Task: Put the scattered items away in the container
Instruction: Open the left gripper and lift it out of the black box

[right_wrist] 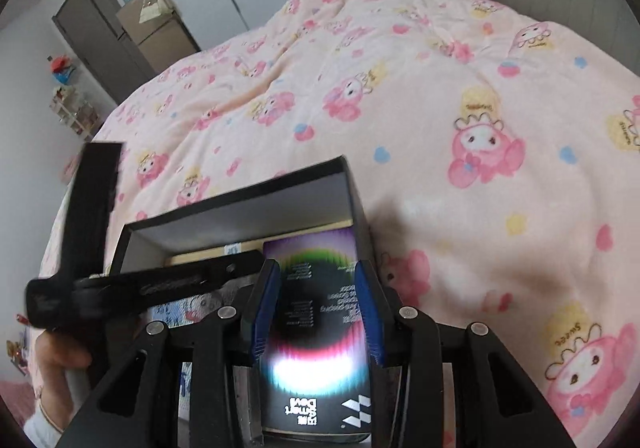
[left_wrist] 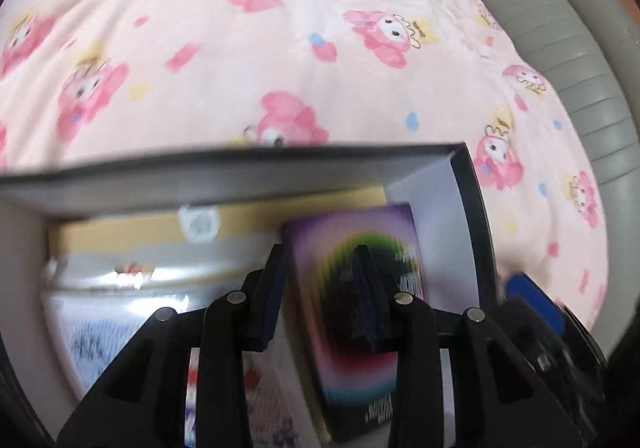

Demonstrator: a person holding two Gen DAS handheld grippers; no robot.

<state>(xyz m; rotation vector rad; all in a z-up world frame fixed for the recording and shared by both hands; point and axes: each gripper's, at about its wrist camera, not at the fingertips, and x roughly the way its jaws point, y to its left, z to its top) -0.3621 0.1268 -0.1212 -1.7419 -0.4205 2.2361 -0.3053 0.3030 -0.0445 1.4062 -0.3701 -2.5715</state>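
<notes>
- The right gripper has its blue ribbed jaws set on either side of a glossy printed box; the pads sit at its edges, pinching it.
- That box is flat and rectangular, dark with a ring of green, pink and cyan on purple. Upside-down white lettering near its close end reads "Smart"; the smaller print is too blurred to read.
- The left gripper hangs over the same box with its jaws spread, the right pad over the box's face; whether it touches cannot be told.
- The box stands inside the container, an open black cardboard carton with pale inner walls, at its right side.
- Left of it lie a shiny patterned pouch and, farther in, a tan flat packet, both smeared by blur.
- The carton rests on a bed under a soft pink blanket printed with cartoon rabbits and the word "Sweet".
</notes>
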